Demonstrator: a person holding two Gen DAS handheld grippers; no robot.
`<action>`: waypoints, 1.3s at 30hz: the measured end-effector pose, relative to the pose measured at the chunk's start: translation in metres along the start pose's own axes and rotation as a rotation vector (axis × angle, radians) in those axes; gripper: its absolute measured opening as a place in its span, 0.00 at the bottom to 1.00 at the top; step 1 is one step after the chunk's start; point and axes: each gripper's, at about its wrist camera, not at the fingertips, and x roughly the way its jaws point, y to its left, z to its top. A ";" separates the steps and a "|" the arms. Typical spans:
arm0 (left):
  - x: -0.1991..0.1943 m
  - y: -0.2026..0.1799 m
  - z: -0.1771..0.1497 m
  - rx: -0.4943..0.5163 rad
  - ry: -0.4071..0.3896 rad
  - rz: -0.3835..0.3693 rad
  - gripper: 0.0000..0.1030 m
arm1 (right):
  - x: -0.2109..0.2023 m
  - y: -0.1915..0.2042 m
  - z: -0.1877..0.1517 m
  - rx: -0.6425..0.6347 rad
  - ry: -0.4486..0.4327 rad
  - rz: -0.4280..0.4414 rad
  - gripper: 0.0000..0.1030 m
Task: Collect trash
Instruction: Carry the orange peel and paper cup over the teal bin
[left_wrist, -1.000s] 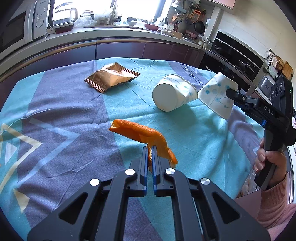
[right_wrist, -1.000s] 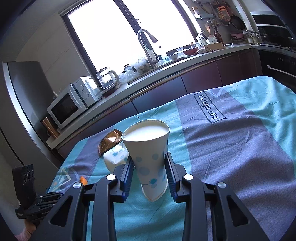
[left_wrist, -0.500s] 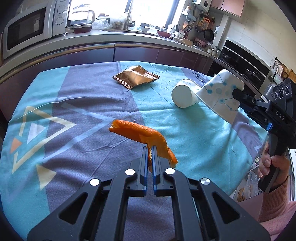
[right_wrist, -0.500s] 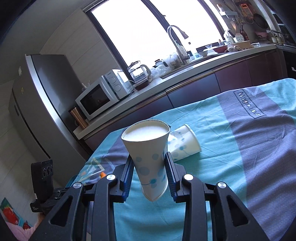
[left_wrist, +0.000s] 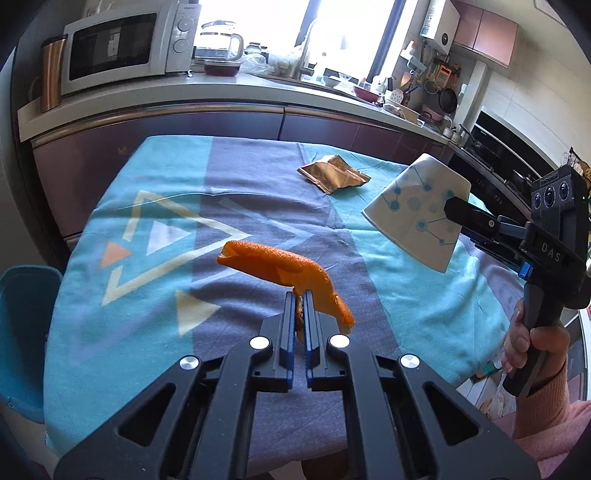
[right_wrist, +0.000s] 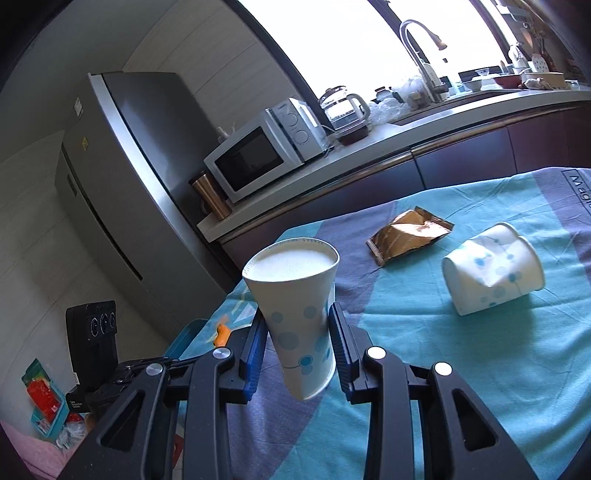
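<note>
The left gripper is pressed together on a piece of orange peel. The peel sticks out past the fingertips and hangs in the air above the table, which is covered with a blue and purple cloth.

The right gripper pinches a white paper cup with blue dots. Its two pads squeeze the cup's sides, and the cup's open mouth points up and away from the camera. In the left wrist view the same cup is held up off the table near its right edge, and a hand in a pink sleeve grips the gripper's handle.

Two more bits of trash lie on the table. A shiny brown snack wrapper lies flat near the far edge. A second paper cup with blue dots lies on its side, dented, just right of the wrapper but not touching it.

A blue bin stands beside the table's left edge.

Behind the table runs a kitchen counter with a microwave and a glass kettle. A tall grey fridge stands at the counter's end.
</note>
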 end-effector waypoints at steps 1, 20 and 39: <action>-0.005 0.004 -0.001 -0.006 -0.006 0.008 0.04 | 0.004 0.005 0.000 -0.008 0.008 0.012 0.31; -0.082 0.098 -0.025 -0.171 -0.105 0.193 0.04 | 0.101 0.096 0.002 -0.108 0.181 0.259 0.31; -0.129 0.183 -0.046 -0.304 -0.134 0.389 0.04 | 0.186 0.189 -0.009 -0.217 0.325 0.405 0.31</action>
